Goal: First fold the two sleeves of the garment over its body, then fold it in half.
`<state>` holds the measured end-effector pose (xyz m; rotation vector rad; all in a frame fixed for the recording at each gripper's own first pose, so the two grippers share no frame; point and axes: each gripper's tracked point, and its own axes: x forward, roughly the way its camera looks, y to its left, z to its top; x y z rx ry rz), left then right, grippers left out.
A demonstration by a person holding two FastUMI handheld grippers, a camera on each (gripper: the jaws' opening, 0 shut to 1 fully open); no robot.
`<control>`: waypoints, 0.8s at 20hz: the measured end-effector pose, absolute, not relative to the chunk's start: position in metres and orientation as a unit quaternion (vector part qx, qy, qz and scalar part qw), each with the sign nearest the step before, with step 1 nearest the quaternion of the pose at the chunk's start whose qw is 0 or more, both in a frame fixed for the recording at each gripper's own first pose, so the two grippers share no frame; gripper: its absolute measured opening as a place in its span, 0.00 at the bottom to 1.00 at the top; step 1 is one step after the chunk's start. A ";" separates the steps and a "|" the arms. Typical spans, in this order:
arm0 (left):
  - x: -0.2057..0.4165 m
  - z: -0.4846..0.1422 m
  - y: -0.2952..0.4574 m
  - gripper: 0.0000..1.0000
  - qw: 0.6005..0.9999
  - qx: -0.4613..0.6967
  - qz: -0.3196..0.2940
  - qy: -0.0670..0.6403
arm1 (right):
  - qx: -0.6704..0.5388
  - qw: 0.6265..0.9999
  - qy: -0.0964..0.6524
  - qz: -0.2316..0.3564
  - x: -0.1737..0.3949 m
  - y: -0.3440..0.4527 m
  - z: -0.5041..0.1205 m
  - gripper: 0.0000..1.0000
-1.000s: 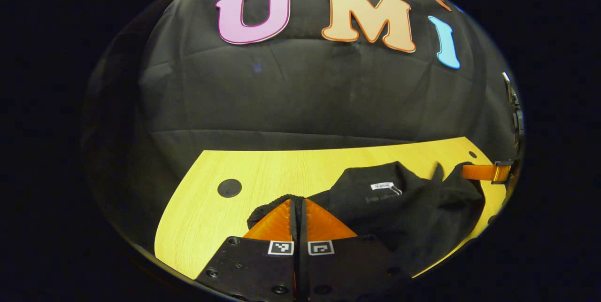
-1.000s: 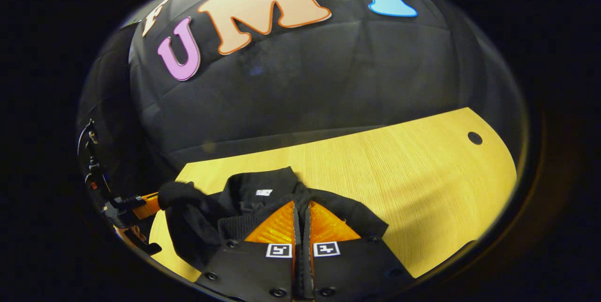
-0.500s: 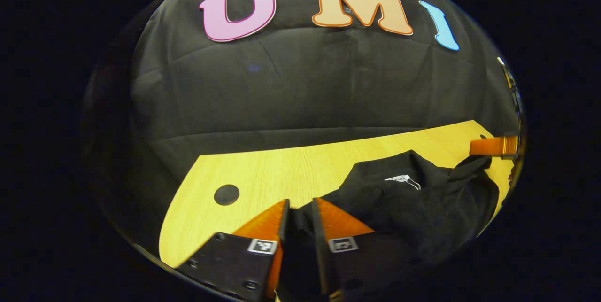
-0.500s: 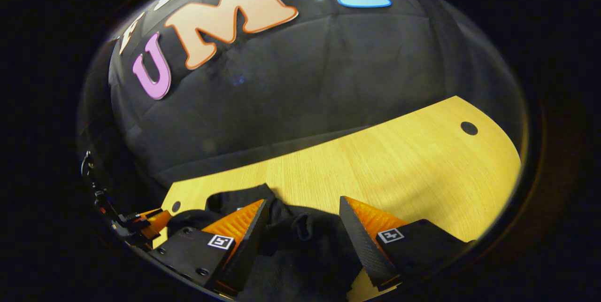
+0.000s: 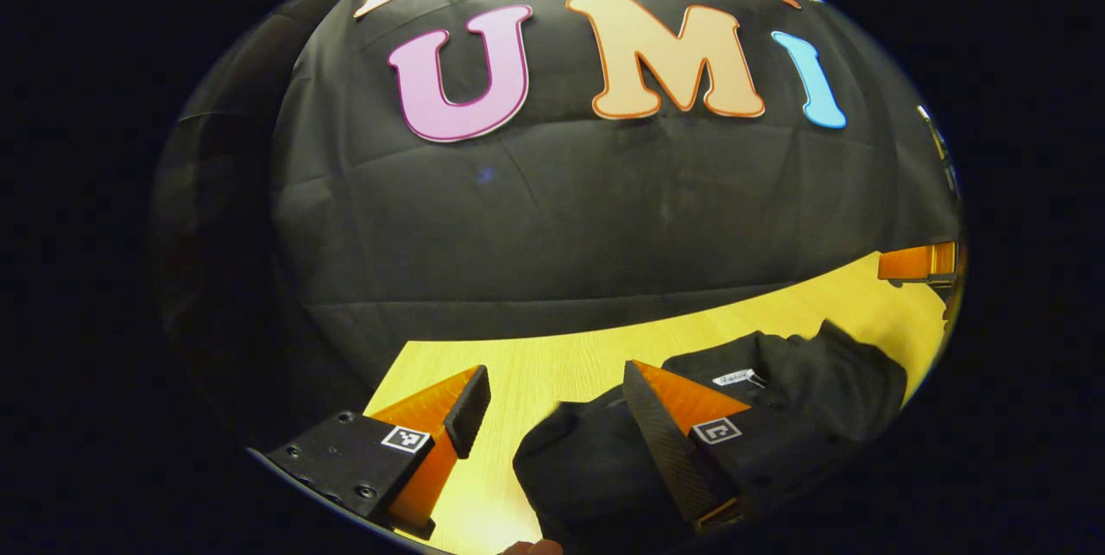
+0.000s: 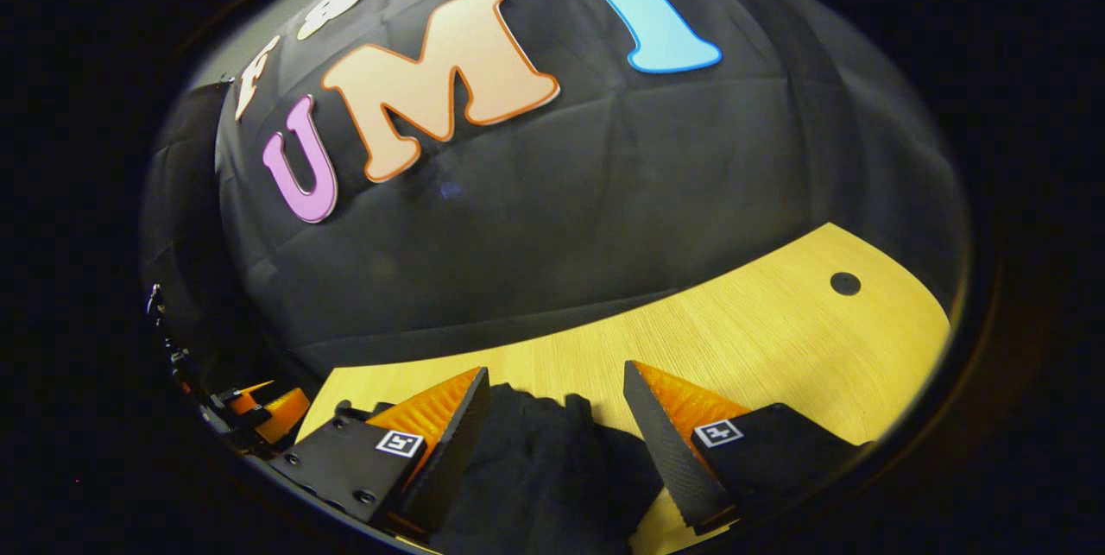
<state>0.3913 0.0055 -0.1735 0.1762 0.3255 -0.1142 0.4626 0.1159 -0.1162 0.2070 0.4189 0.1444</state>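
Both of your grippers are spread wide, and the black garment (image 5: 777, 400) lies folded on the tabletop (image 5: 552, 365).

In the left gripper view, your left gripper (image 5: 552, 395) holds nothing; its fingers (image 5: 665, 425) stand far apart above the near end of the garment, where a small white tag (image 5: 735, 378) shows. In the right gripper view, your right gripper (image 6: 557, 417) is also spread and grips nothing, with the garment bunched between and below its fingers. A dark round hole (image 6: 845, 283) sits in the tabletop far to the right.

surface: light wooden table (image 6: 777, 339) | on it: black garment (image 5: 777, 404), bunched | table has round dark hole (image 6: 845, 283)
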 end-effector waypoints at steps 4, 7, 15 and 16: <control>0.374 -0.129 0.005 0.94 0.989 0.067 -0.050 0.124 | 0.073 0.978 0.175 0.087 0.433 0.121 -0.079 0.98; 0.354 -0.092 0.003 0.93 0.994 0.047 -0.041 0.091 | 0.041 0.982 0.148 0.111 0.403 0.132 -0.050 0.98; 0.261 -0.010 0.022 0.93 0.999 0.007 -0.001 0.038 | -0.062 0.984 0.067 0.153 0.289 0.135 0.013 0.98; 0.246 -0.003 0.026 0.93 0.999 0.009 0.008 0.032 | -0.063 0.982 0.058 0.166 0.271 0.138 0.016 0.97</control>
